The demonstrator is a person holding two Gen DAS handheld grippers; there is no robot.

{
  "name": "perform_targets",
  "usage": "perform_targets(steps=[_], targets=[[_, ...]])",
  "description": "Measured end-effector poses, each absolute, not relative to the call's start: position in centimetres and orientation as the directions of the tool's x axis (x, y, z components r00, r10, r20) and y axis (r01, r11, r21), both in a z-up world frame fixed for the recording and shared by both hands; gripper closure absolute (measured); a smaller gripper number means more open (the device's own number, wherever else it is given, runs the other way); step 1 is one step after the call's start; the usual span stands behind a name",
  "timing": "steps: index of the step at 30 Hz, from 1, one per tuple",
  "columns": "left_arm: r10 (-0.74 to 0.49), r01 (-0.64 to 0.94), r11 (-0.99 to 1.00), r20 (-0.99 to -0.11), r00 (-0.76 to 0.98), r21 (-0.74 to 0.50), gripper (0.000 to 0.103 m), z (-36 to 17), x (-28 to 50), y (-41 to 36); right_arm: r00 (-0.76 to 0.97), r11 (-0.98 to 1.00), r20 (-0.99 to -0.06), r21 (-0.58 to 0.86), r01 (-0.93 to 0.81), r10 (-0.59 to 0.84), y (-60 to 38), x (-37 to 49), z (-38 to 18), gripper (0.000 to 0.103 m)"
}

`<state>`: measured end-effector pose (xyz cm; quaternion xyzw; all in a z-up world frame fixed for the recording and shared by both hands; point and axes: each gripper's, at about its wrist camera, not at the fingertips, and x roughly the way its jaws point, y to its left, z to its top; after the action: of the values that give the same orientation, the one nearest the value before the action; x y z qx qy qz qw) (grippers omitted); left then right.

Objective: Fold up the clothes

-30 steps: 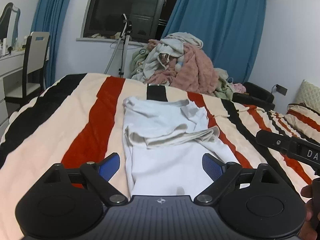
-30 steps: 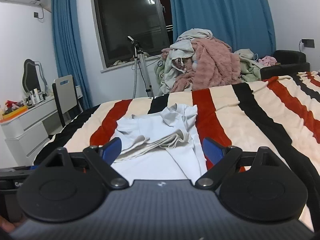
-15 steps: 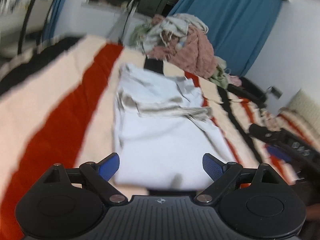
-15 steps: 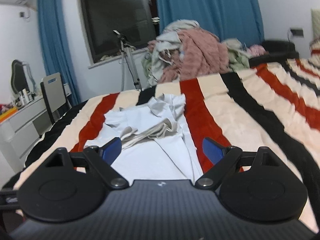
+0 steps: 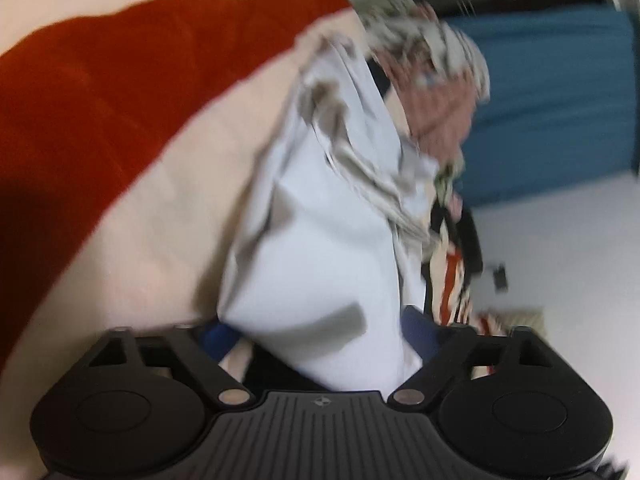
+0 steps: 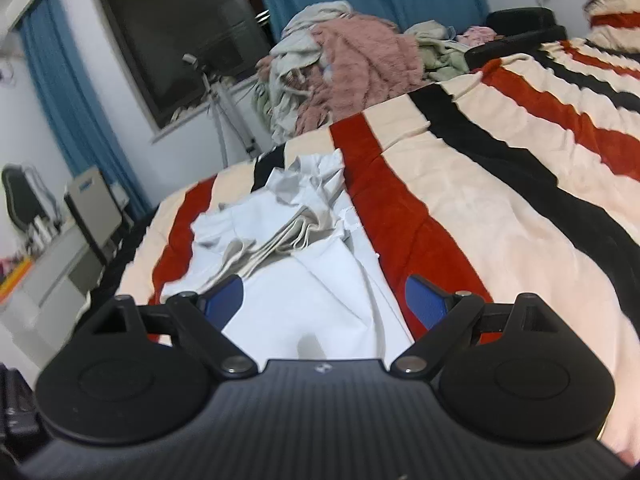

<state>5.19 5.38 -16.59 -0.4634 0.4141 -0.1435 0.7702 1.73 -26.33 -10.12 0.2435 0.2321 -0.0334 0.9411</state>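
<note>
A pale blue-white garment point(image 6: 304, 264) lies partly folded on the striped bed, its sleeves bunched across the middle. In the left wrist view the same garment point(image 5: 320, 248) fills the centre, blurred and tilted. My left gripper point(image 5: 320, 332) is open, with the garment's near hem lying between its blue pads; the hem covers part of both pads. My right gripper point(image 6: 324, 300) is open just above the garment's near end, its blue pads on either side of the cloth.
The bed cover point(image 6: 500, 216) has red, black and cream stripes. A heap of unfolded clothes point(image 6: 340, 60) sits beyond the bed's far edge by the window. A chair and white dresser point(image 6: 80, 220) stand at the left. A black chair point(image 6: 520, 24) is at the far right.
My left gripper has dropped, rolled sideways and pushed in until the hem lies between its pads. My right gripper has moved closer and lower over the garment's near end.
</note>
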Motion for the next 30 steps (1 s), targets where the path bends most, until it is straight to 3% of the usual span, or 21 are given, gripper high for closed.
perform_targets(steps=[1, 3, 6, 9, 12, 16, 22, 30], targets=[[-0.588, -0.179, 0.536, -0.517, 0.622, -0.825, 0.044, -16.7, 5.3, 5.6, 0.894, 0.862, -0.447, 0.469, 0.193, 0.043, -26.7, 1.5, -10.2, 0.014], [-0.563, -0.201, 0.543, -0.531, 0.633, -0.815, 0.07, -17.1, 5.3, 5.9, 0.893, 0.806, -0.446, 0.55, 0.22, 0.061, -27.7, 1.1, -10.6, 0.013], [-0.551, -0.221, 0.537, -0.537, 0.639, -0.814, 0.084, -17.6, 5.6, 6.3, 0.879, 0.673, -0.445, 0.704, 0.227, 0.17, -28.9, 0.9, -12.0, 0.012], [-0.543, -0.211, 0.528, -0.517, 0.661, -0.823, 0.093, -17.4, 5.6, 6.4, 0.846, 0.501, -0.406, 0.842, 0.2, 0.345, -29.0, 1.3, -14.3, 0.012], [-0.537, -0.179, 0.518, -0.481, 0.693, -0.837, 0.096, -16.6, 5.1, 6.4, 0.797, 0.382, -0.392, 0.897, 0.221, 0.459, -27.8, 2.1, -16.8, 0.015], [-0.536, -0.122, 0.489, -0.408, 0.739, -0.864, 0.097, -15.4, 4.2, 6.6, 0.741, 0.306, -0.427, 0.902, 0.305, 0.519, -26.8, 3.5, -19.9, 0.045], [-0.529, -0.111, 0.475, -0.384, 0.756, -0.873, 0.097, -15.0, 4.0, 6.6, 0.779, 0.287, -0.469, 0.881, 0.377, 0.416, -27.6, 3.9, -20.9, 0.083], [-0.522, -0.108, 0.463, -0.369, 0.769, -0.88, 0.097, -14.8, 2.9, 7.2, 0.849, 0.275, -0.513, 0.84, 0.468, 0.125, -30.6, 0.8, -19.6, 0.095]])
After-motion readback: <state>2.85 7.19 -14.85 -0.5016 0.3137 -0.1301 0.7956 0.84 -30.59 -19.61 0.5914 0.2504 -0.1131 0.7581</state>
